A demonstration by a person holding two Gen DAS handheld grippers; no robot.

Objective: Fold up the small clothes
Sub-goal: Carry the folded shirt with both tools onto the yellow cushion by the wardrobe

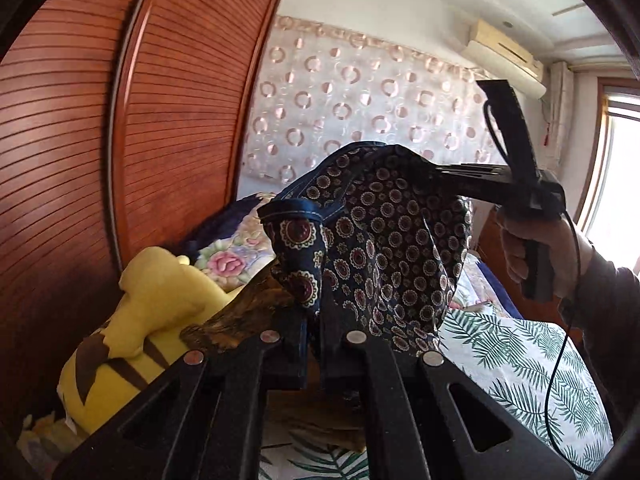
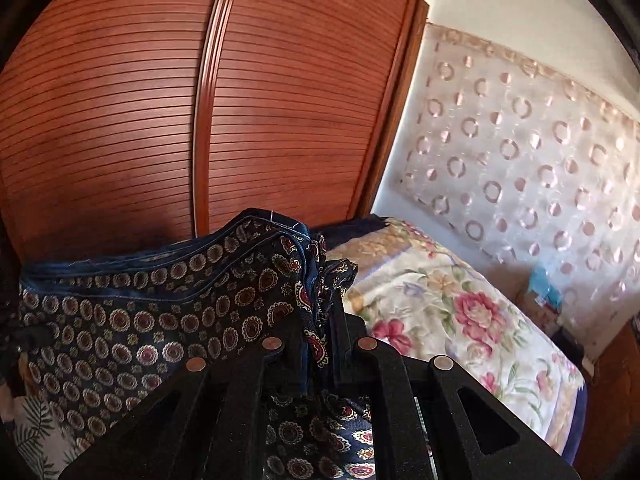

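Both tools clamped on the patterned navy garment, left tool at frame centre, right tool upper right, cloth lifted off the bed; bunched fabric risks a crooked fold

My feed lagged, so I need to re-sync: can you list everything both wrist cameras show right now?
Navy medallion-print cloth garment: one, held up between both tools.
Yellow plush toy: one, lower left on bed.
Floral blanket: one, cream and pink, by the curtain.
Leaf-print bedsheet: one, white and green, below.
Slatted wooden wardrobe: one, red-brown, left.
Sheer ring-patterned curtain: one, pinkish, behind.
Air conditioner: one, white, high right.
Left tool: shut on garment.
Right tool: shut on garment.
Hand: one, gripping the right tool's handle.
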